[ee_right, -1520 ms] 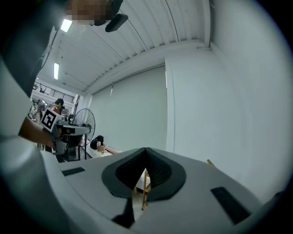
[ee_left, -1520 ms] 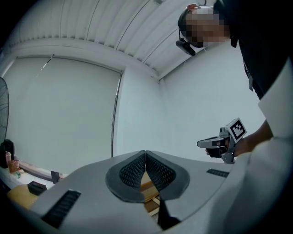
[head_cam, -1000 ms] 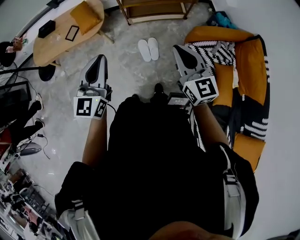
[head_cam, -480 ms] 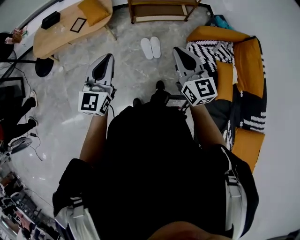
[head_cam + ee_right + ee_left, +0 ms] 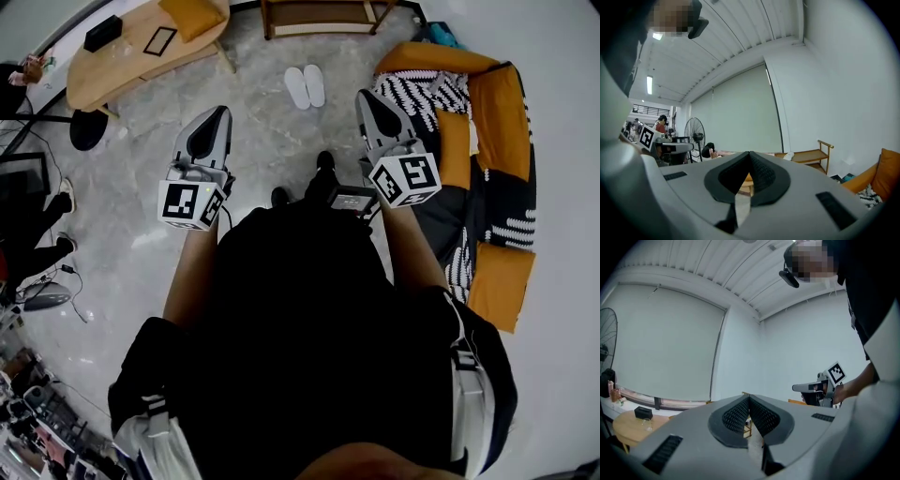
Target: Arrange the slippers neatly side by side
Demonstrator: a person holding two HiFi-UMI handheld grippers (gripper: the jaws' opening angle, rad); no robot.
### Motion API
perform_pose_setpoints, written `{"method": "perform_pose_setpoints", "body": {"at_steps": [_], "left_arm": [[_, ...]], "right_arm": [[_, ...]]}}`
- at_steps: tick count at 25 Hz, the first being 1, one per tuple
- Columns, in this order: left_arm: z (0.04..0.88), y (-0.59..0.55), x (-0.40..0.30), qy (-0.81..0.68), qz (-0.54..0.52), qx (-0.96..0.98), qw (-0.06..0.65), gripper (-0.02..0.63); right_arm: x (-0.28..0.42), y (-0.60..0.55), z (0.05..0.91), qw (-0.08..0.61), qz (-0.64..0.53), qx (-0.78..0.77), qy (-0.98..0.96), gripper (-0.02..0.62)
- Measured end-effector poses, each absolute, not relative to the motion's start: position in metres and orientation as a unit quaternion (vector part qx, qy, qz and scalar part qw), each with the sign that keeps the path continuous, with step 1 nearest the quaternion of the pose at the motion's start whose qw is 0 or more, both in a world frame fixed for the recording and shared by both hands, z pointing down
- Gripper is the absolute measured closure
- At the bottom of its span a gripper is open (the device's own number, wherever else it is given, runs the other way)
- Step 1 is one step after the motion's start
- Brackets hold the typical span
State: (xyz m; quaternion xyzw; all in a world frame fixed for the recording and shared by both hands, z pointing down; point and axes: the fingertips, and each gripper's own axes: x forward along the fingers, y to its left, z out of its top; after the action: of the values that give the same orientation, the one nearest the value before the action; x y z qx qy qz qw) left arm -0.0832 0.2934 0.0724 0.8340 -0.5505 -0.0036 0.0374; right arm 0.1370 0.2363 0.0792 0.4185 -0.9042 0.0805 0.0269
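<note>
On mottled grey floor (image 5: 253, 122) lie oval white slippers (image 5: 306, 86).

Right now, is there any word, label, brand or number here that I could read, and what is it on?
No readable words, brands or numbers anywhere.
The left gripper bears a marker cube: black-and-white square pattern, not letters.
The right gripper bears a marker cube too: pattern only, no text.
The dark box on the wooden table: any print too small to tell.
</note>
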Motion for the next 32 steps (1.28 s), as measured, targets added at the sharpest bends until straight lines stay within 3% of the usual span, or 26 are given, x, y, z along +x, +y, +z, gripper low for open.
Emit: {"method": "perform_pose_setpoints", "body": {"at_steps": [32], "left_arm": [[0.078,0.292,-0.102,-0.536,-0.008,0.842,0.052,0.589]], "right_arm": [[0.120,0.265,0.087,0.045,0.069,0.406,-0.910,0.565]]}}
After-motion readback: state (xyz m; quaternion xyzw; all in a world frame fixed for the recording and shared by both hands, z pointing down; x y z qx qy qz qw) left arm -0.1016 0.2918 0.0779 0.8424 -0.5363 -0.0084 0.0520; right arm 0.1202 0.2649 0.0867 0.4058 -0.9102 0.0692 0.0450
